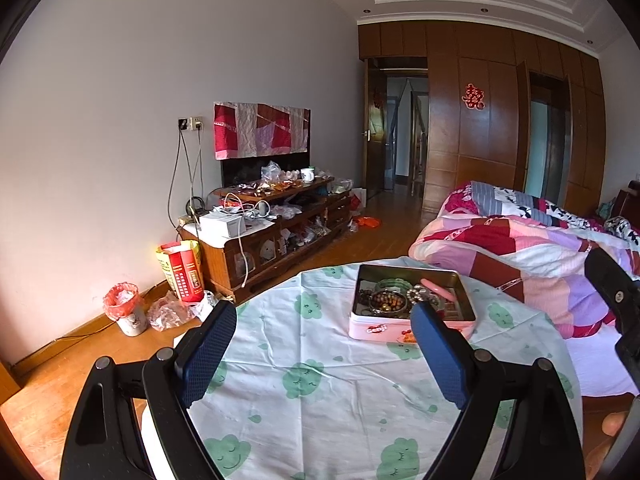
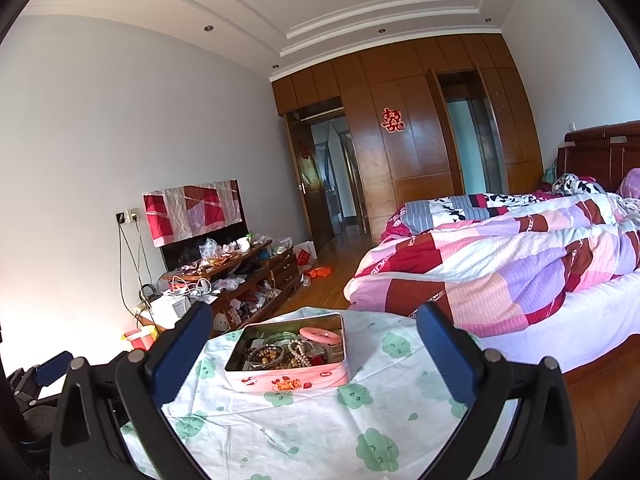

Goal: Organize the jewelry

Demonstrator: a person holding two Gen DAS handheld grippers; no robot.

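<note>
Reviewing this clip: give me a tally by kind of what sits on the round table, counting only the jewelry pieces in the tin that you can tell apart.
Pink tin: 1
Brown bead bracelet: 1
Pearl strand: 1
Pink bangle: 1
Green bangle: 1
Cloud-print tablecloth: 1
Total: 6
More small pieces lie tangled in the tin, too jumbled to count.

Two wrist views, low over round cloth-covered table (image 1: 320, 400), facing doorway; shared: pink rectangular metal jewellery tin (image 2: 288, 378), nearer on right.
</note>
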